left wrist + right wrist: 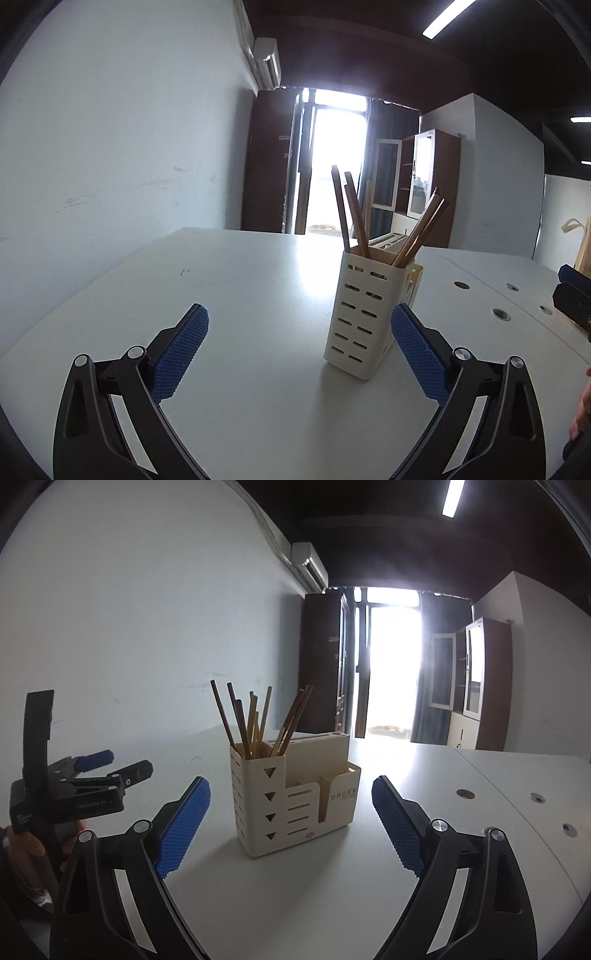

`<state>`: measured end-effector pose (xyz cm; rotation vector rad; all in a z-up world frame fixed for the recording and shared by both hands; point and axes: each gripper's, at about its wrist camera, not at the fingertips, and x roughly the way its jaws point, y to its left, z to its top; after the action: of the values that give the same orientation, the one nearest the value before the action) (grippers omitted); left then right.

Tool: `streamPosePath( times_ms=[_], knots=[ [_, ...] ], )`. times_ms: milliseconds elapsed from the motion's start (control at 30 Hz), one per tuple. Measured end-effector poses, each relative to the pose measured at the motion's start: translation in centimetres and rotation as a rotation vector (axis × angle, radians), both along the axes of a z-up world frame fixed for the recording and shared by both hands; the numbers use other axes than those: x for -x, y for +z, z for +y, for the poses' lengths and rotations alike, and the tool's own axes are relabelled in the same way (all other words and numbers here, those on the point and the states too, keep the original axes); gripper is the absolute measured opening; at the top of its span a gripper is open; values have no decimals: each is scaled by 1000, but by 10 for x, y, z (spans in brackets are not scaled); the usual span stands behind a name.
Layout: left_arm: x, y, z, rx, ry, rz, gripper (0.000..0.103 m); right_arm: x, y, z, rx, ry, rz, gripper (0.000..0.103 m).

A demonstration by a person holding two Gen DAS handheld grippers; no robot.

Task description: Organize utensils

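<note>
A cream plastic holder (pixel 295 797) is standing upright on the white counter (pixel 295 904), its walls pierced by slots and triangles. Wooden chopsticks (pixel 258 720) are sitting in its tall left compartment, fanning outward with their ends well above the rim. The lower compartments to the right are showing no utensils.

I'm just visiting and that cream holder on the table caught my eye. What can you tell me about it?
The holder looks like cream plastic and stands upright on the white table. Its tall left compartment, with triangular cut-outs in front and slots on the side, holds wooden chopsticks that lean apart. Lower stepped compartments sit to the right, one lettered; what they hold is hidden. A taller slotted block rises behind. Nothing else touches it: the fingers of both grippers are spread and clear of it.
</note>
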<state>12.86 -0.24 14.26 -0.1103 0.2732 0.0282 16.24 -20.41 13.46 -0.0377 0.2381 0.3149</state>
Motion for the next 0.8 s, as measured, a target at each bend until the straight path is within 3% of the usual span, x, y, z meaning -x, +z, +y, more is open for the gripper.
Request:
streamPosePath(
  times_ms=[100, 233, 333, 567, 800],
  knots=[
    [1, -8, -6, 54, -54, 77, 97, -4, -12, -1, 0, -17, 76, 90],
    [-5, -27, -15, 29, -63, 181, 97, -2, -28, -1, 4, -54, 114, 90],
    [-4, -40, -16, 25, -49, 215, 97, 0, -41, -3, 10, -90, 106, 90],
    [5, -43, -29, -65, 9, 187, 97, -3, -65, 6, 72, -127, 117, 90],
    [17, -43, -38, -79, 24, 141, 97, 8, -71, 10, 69, -115, 78, 90]
  ],
)
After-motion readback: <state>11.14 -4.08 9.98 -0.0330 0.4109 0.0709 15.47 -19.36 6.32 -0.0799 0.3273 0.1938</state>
